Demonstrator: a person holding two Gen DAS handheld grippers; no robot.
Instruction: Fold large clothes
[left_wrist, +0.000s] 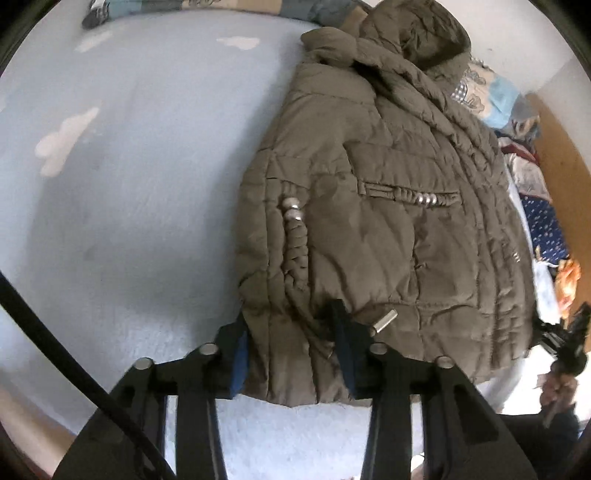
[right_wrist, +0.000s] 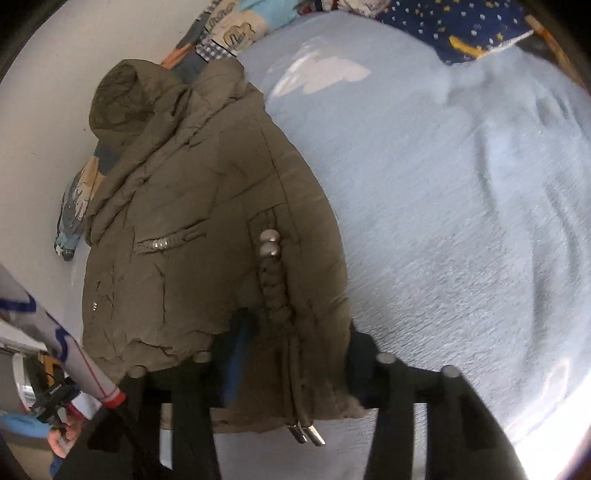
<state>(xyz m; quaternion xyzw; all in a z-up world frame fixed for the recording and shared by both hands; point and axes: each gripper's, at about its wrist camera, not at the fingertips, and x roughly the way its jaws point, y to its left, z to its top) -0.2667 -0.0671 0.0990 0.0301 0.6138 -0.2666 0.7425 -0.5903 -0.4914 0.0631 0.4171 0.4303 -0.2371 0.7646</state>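
An olive-brown padded hooded jacket (left_wrist: 369, 206) lies on a light blue bed sheet (left_wrist: 129, 184), hood at the far end, hem toward me. My left gripper (left_wrist: 291, 332) has its jaws apart around the jacket's near hem corner, one finger on each side of the fabric. In the right wrist view the same jacket (right_wrist: 192, 229) lies left of centre. My right gripper (right_wrist: 295, 350) also straddles the hem with jaws apart, next to a braided drawcord with silver beads (right_wrist: 271, 251).
A patterned blanket and clothes (left_wrist: 535, 206) are piled along the wall at the right of the left wrist view. A star-print dark blue cloth (right_wrist: 461, 29) lies at the far end of the bed. The sheet (right_wrist: 461, 240) stretches right.
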